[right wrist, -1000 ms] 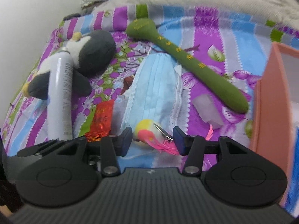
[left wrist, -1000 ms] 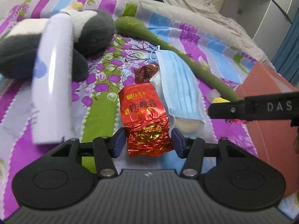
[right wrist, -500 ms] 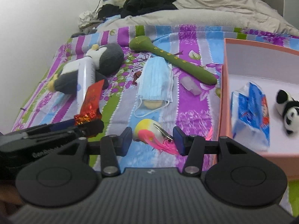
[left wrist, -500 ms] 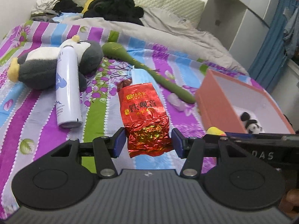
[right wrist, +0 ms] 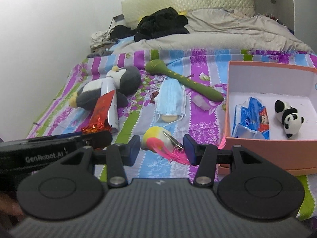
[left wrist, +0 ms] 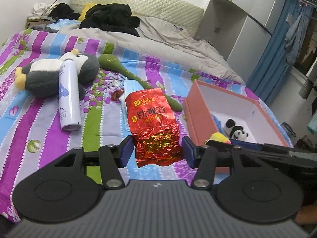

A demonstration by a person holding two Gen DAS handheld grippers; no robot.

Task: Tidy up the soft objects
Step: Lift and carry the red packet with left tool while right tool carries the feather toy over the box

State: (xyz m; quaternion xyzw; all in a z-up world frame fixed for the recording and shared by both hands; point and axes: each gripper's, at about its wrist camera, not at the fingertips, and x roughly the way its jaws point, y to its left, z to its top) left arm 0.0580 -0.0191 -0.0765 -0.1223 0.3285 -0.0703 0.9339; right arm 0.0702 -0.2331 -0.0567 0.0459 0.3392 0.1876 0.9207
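Above the striped bed (left wrist: 49, 138), my left tongs (left wrist: 157, 151) are clamped on a red foil packet (left wrist: 153, 127), and my right tongs (right wrist: 161, 147) are clamped on a yellow-and-pink toy (right wrist: 158, 140). Just right of both sits the open pink box (right wrist: 267, 150), its near wall by my right tongs, holding a panda (right wrist: 288, 119) and a blue pack (right wrist: 251, 119).

Ahead and left of the left gripper (left wrist: 157, 152), a spray can (left wrist: 68, 95) lay across a plush penguin (left wrist: 49, 75) on the bed (left wrist: 39, 129). Right of the right gripper (right wrist: 161, 148) stood a box (right wrist: 257, 152) with a tissue pack (right wrist: 251, 119) and plush panda (right wrist: 288, 119) inside. A face mask (right wrist: 171, 99) lay ahead of it.
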